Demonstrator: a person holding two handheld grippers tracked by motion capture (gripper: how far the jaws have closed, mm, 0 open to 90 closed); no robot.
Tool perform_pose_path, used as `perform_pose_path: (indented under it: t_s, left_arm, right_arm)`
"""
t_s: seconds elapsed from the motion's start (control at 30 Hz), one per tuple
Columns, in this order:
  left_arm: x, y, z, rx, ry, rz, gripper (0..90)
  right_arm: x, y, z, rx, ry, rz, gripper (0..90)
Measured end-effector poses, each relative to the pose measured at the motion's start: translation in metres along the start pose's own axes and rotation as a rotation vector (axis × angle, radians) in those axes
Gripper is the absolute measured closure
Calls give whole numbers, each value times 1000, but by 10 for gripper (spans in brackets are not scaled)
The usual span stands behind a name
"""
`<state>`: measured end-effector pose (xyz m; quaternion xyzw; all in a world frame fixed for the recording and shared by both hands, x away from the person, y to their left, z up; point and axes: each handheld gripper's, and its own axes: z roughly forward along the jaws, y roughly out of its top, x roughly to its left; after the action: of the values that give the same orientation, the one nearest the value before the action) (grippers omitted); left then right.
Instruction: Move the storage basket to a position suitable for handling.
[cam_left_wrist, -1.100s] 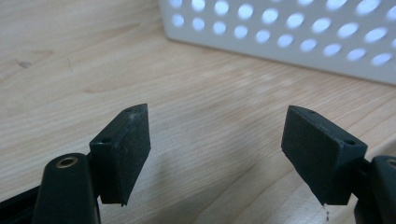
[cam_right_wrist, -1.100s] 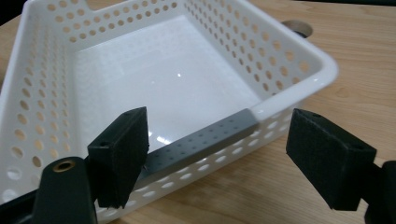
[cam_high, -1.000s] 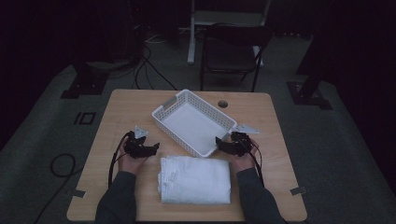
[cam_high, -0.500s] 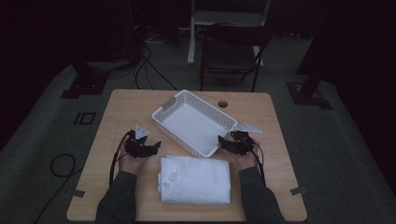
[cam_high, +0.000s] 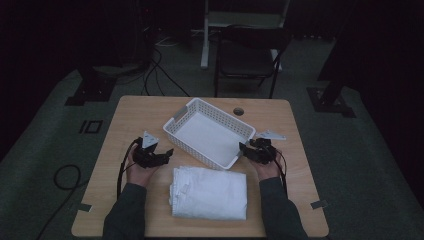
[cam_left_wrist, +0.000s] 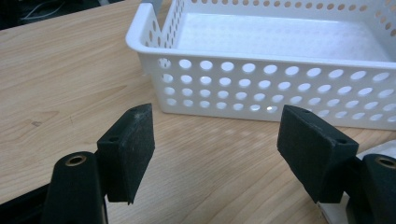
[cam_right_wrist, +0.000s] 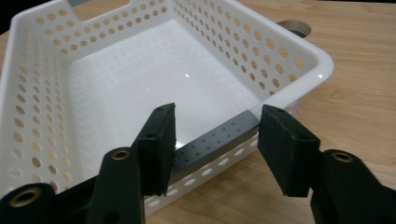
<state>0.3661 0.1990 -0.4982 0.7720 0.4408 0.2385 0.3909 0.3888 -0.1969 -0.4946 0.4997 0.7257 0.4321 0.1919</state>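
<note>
**High view: basket and folded cloth, work barely begun**

Item: white perforated basket (cam_high: 209, 132), empty, mid-surface (cam_high: 135, 112). Folded white cloth (cam_high: 209, 192) lies just before it, untouched; loading presumably remains.

Right tongs (cam_right_wrist: 212, 140): straddling the basket's near rim, having just been narrowing, pads not yet pressing.

Left tongs (cam_left_wrist: 215, 149): parted, empty, facing the basket wall; raised slightly since the earlier frame.

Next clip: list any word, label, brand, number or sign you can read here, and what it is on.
None can be read.
White basket: perforated walls, no label or brand in sight.
Folded white cloth: a small patch near its left edge, too small to tell whether it carries print.
Wooden table: no markings.
Left gripper and right gripper: plain black pads, no print.
</note>
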Motion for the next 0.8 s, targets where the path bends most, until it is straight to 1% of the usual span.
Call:
perform_pose_path:
  t_s: [0.1, 0.13, 0.2, 0.23, 0.27, 0.3, 0.33, 0.37, 0.4, 0.43, 0.47, 0.5, 0.53, 0.6, 0.67, 0.73, 0.8]
  left_arm:
    - [-1, 0, 0, 3, 4, 6, 271]
    - [-1, 0, 0, 3, 4, 6, 271]
    - [-1, 0, 1, 4, 4, 6, 270]
    - [-2, 0, 1, 5, 5, 6, 270]
    - [-2, 0, 1, 7, 10, 10, 270]
    - [-2, 0, 0, 7, 12, 10, 270]
    - [-2, 0, 0, 5, 11, 10, 271]
    - [-2, 0, 0, 5, 11, 10, 271]
    - [-1, 0, -1, 0, 12, 9, 271]
    - [-1, 1, -1, -1, 14, 10, 271]
    - [-1, 1, -1, -3, 14, 9, 271]
    - [-1, 1, -1, -1, 14, 9, 270]
    - [-1, 1, -1, -4, 13, 8, 271]
    - [-1, 1, -1, -1, 12, 8, 270]
    - [-3, 2, 0, -1, 13, 11, 270]
    - [-5, 3, -1, -3, 11, 18, 271]
    - [-5, 3, -1, -7, 11, 19, 271]
  right_arm:
    - [-3, 1, -1, 1, -15, 21, 505]
    - [-2, 0, -2, 4, -19, 26, 468]
    - [3, -1, -1, 17, -44, 17, 357]
    - [3, -1, -1, 17, -44, 17, 357]
    - [10, -3, 0, 32, -59, 12, 277]
    - [13, -4, 1, 39, -61, 11, 268]
    - [16, -5, 2, 53, -56, -1, 267]
    - [16, -5, 2, 53, -56, -1, 267]
    - [19, -6, 3, 68, -51, -17, 270]
    - [23, -6, 4, 70, -65, -38, 270]
    - [23, -6, 4, 71, -67, -42, 292]
    - [22, -5, 3, 66, -72, -48, 344]
    - [22, -4, 2, 56, -79, -68, 399]
    - [22, -3, 2, 45, -112, -108, 463]
    - [20, -3, 3, 39, -113, -115, 489]
    - [16, -2, 4, 36, -105, -95, 512]
    - [13, -2, 4, 34, -104, -93, 528]
